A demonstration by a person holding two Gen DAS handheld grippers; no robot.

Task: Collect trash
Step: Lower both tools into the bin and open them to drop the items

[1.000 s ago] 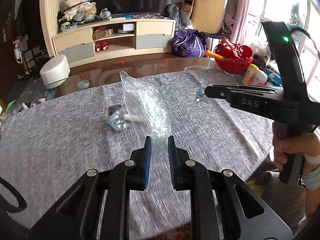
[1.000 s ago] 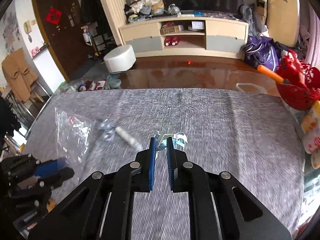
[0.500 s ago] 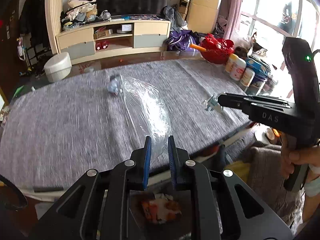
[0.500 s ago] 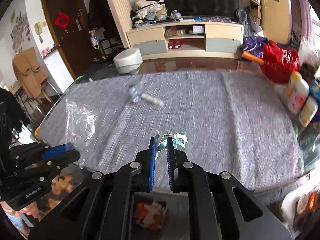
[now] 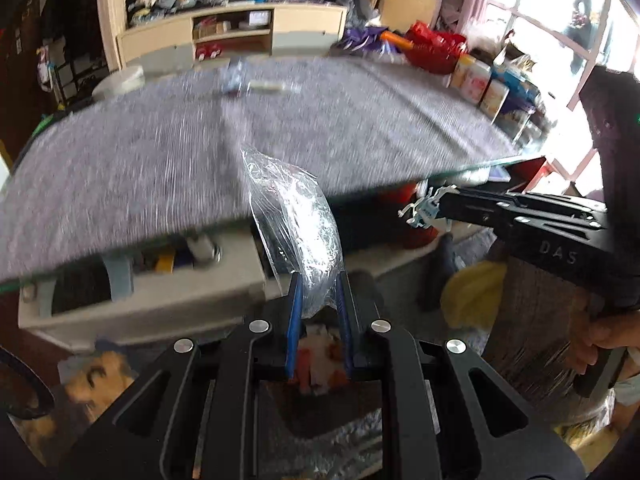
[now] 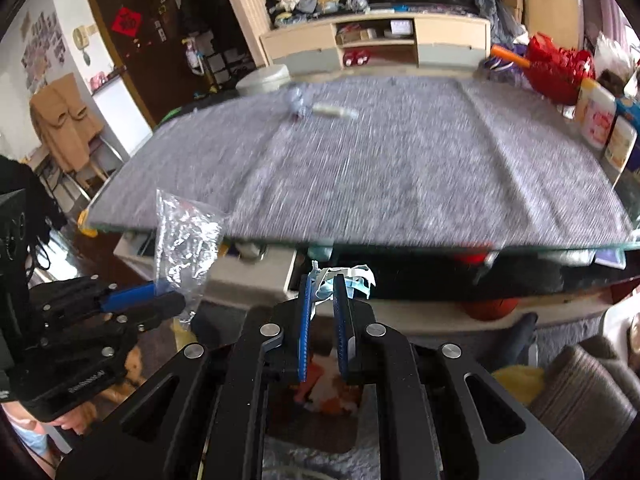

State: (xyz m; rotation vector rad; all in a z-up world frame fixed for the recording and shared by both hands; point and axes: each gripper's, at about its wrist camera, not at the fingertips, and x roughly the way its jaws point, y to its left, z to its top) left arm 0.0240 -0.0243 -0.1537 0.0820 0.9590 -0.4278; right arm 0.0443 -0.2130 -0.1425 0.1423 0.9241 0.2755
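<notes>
Left gripper (image 5: 318, 280) is clamped on a clear plastic bag (image 5: 294, 220), pinched at its lower end, so the bag stands up out of the jaws over the near edge of the table (image 5: 160, 168). Right gripper (image 6: 321, 280) is clamped on a small white-and-blue scrap (image 6: 344, 276), likely torn wrapper or paper; it pokes out above the pad tips, off the table's near edge.

Handling, my read:
- Bag: near weightless, thin film, crinkly, floppy. It will collapse or swing with any quick move. The film is slick, so keep the pinch on bunched material, not a single layer.
- Scrap: light, limp, tears easily. Only a small bit sits between the pads, so it could slip out if the grip eases.
- Still on the table toward the far edge: a crumpled bluish piece (image 6: 298, 102) with a pale stick-like item (image 6: 334, 110) just beside it. Probably light too; take the stick across its middle.

Hard to make out:
- Table and far items are motion-blurred, so their identity is unclear.
- Can't see the bag's mouth or which end is open.
- The orange-and-white thing (image 5: 320, 360) below the grippers is mostly hidden behind the jaws; can't tell what it is.
</notes>
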